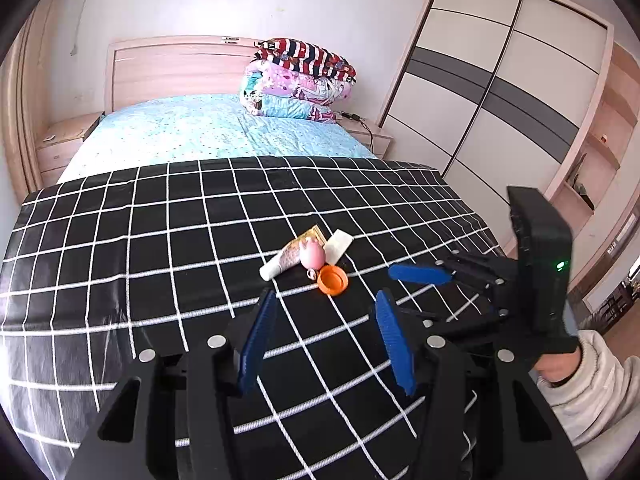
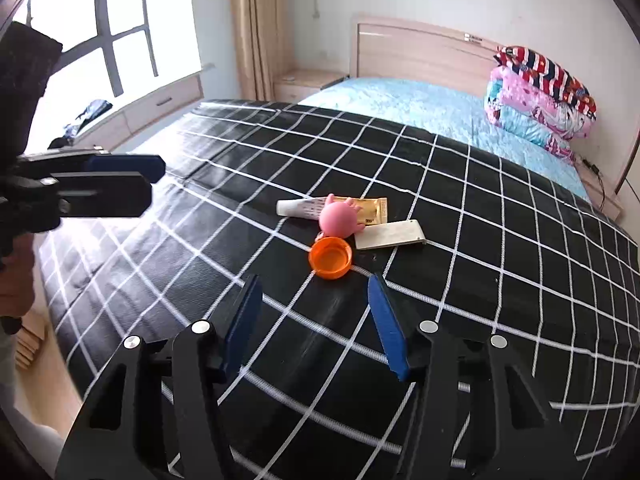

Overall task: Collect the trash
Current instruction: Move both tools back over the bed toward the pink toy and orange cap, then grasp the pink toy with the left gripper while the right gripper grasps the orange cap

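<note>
A small pile lies on the black checked cloth (image 1: pixel 160 240) on the bed: an orange cap (image 1: pixel 333 279), a pink round toy (image 1: pixel 311 257), a white tube (image 1: pixel 280 264), a gold sachet (image 1: pixel 310 236) and a white flat piece (image 1: pixel 338 245). My left gripper (image 1: pixel 326 300) is open and empty, just short of the orange cap. The right gripper shows at right in the left wrist view. In the right wrist view the cap (image 2: pixel 330 258), toy (image 2: pixel 338 220), tube (image 2: pixel 298 206), sachet (image 2: pixel 370 210) and white piece (image 2: pixel 390 234) lie just ahead of my open, empty right gripper (image 2: pixel 316 286).
Folded quilts (image 1: pixel 298 80) are stacked by the wooden headboard (image 1: pixel 180 68) on the blue sheet (image 1: pixel 208 128). A wardrobe (image 1: pixel 500 92) stands at right. Nightstands flank the bed. A window (image 2: pixel 100 40) and curtain are at left in the right wrist view.
</note>
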{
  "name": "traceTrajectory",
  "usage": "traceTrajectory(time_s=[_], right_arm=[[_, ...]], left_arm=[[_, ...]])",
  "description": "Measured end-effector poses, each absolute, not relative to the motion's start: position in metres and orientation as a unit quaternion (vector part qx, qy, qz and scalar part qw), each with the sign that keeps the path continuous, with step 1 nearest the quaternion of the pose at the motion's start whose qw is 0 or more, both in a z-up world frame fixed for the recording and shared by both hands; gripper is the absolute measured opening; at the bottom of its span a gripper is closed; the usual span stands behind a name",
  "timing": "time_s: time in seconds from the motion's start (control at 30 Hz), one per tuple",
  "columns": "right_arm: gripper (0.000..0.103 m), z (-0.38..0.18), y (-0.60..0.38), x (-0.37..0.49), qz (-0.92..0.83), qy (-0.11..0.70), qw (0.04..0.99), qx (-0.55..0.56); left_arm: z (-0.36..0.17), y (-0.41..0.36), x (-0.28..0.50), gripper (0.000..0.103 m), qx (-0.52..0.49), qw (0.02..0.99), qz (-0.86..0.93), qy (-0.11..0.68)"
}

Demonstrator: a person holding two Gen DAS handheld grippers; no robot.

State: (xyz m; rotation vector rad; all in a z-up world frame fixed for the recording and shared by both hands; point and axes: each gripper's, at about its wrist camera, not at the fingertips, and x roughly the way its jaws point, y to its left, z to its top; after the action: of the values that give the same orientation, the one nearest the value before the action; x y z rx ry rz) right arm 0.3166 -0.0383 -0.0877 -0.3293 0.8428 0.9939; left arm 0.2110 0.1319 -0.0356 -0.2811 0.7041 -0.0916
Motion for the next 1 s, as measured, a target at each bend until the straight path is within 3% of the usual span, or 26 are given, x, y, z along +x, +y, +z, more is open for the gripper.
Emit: traceTrajectory(time_s=[0.4,0.73,1.0], right_arm=[[0.053,-0.103,-0.014,0.337,0.454,0.408,0.775,-0.165],[0.031,-0.114,-0.011,0.352,0.451,0.426,0.771,-0.147],[0.031,-0.115,-0.017,0.352,0.456,0.423,0.771,-0.136]], left_arm=[[-0.047,0.138,0.254,0.05,-0.137,0.918,-0.059,0.368],[-0.072,0.14,0.299,0.05,-0.132,0.903,-0.06,0.404],[-0.09,0.139,0.319,0.049,-0.14,0.892,-0.067,0.426]])
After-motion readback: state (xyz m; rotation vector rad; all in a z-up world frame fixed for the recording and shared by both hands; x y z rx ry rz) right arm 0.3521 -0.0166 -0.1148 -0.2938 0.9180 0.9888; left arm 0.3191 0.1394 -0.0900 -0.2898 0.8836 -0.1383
